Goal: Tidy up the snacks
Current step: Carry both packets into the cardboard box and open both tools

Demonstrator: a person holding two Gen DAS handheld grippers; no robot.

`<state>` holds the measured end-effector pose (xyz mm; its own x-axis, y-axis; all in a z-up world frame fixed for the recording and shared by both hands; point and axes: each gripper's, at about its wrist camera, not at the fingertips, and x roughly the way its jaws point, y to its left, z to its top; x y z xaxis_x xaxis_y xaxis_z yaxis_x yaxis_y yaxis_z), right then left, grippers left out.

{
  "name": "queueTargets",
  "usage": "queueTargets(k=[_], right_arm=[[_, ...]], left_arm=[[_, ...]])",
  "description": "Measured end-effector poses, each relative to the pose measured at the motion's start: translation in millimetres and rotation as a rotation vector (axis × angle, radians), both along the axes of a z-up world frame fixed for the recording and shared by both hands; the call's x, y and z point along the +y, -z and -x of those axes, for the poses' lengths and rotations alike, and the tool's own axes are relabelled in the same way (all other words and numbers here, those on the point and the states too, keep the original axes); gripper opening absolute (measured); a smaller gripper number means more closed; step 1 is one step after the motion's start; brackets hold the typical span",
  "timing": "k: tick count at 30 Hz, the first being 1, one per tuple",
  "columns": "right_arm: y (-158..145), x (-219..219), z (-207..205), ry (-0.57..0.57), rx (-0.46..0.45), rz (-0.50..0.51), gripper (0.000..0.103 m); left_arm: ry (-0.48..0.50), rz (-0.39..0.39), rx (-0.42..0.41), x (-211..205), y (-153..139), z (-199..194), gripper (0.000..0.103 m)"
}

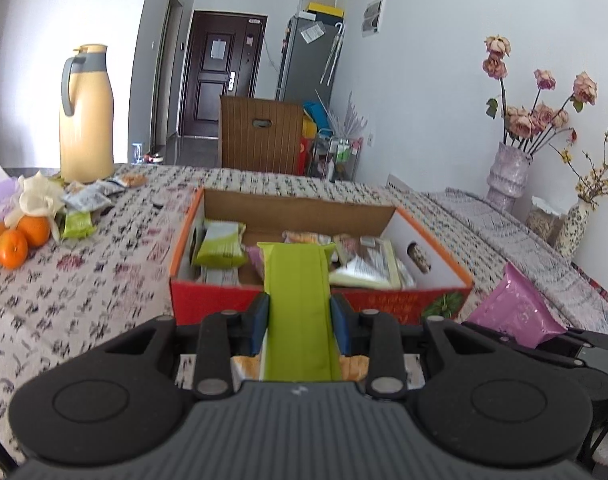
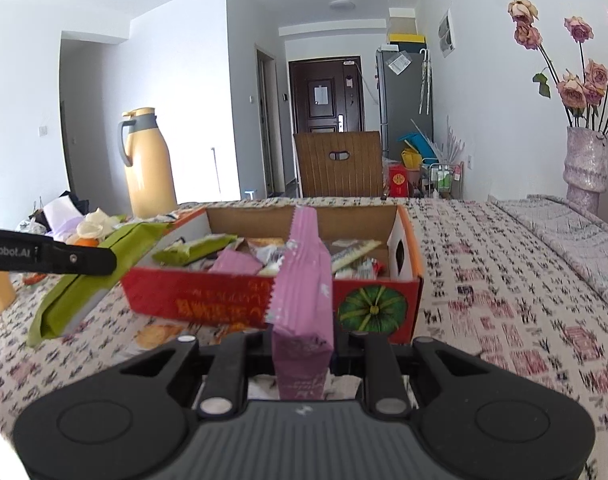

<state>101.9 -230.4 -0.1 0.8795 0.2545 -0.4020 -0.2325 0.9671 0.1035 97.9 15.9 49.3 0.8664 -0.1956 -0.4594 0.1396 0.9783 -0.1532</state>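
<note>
Green packet (image 1: 297, 304) and pink packet (image 2: 304, 300) point lengthwise toward box (image 1: 207, 296).

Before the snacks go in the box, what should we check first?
1. Left gripper clamps the green snack packet: ok.
2. Right gripper clamps the pink snack packet: ok.
3. Red cardboard box is open on top: ok.
4. Free room inside the box: cannot tell; packets already cover most of the floor.
5. Both packets are past the box's near wall: not ok; they sit in front of it.
</note>
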Motion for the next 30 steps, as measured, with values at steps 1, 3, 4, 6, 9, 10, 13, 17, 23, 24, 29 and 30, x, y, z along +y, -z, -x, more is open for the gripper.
queueTargets(k=[1,3,4,6,9,10,13,17,23,24,29,30], right_arm=[[-1.8,0.7,-5.5,0.003,-0.001,-0.001,0.019],[-5.2,2.5,-16.2,0.005,-0.003,-0.001,0.019],[-7.3,4.0,-22.1,0.007,-0.004,-0.001,0.019],[-11.7,6.7,-34.9,0.01,-0.005,0.001,0.019],[-19.3,10.2,-58.7,0.016,-0.002,0.004,0.019],[-21.4,11.1,-67.3,0.018,0.001,0.005,0.019],[-25.0,14.5,-93.7,0.024,0.015,0.014,0.019],[-22.6,19.3,-126.3,0.03,0.053,0.026,0.019],[-11.6,23.1,-164.9,0.045,0.108,0.039,0.019],[-9.2,23.4,-169.4,0.051,0.118,0.043,0.019],[0.2,21.5,-187.0,0.062,0.159,0.055,0.02],[0.6,21.3,-188.2,0.061,0.161,0.058,0.022]], left_arm=[[-0.002,0.001,-0.002,-0.8,-2.0,-4.6,0.034],[-0.007,0.002,-0.001,-2.0,-5.6,-15.5,0.034],[-0.01,0.0,-0.001,-2.8,-7.4,-21.5,0.034],[-0.013,-0.005,0.003,-4.5,-11.0,-34.6,0.034],[-0.018,-0.013,0.005,-7.0,-16.6,-55.9,0.034],[-0.021,-0.018,0.005,-8.2,-18.2,-63.0,0.034],[-0.028,-0.033,0.006,-12.7,-21.4,-84.3,0.034],[-0.037,-0.059,0.018,-19.2,-20.3,-112.2,0.034],[-0.058,-0.086,0.059,-25.9,-8.0,-150.5,0.034],[-0.065,-0.093,0.066,-27.2,-4.8,-156.0,0.034],[-0.088,-0.135,0.074,-33.0,7.6,-171.6,0.034],[-0.092,-0.141,0.075,-33.4,9.6,-173.4,0.035]])
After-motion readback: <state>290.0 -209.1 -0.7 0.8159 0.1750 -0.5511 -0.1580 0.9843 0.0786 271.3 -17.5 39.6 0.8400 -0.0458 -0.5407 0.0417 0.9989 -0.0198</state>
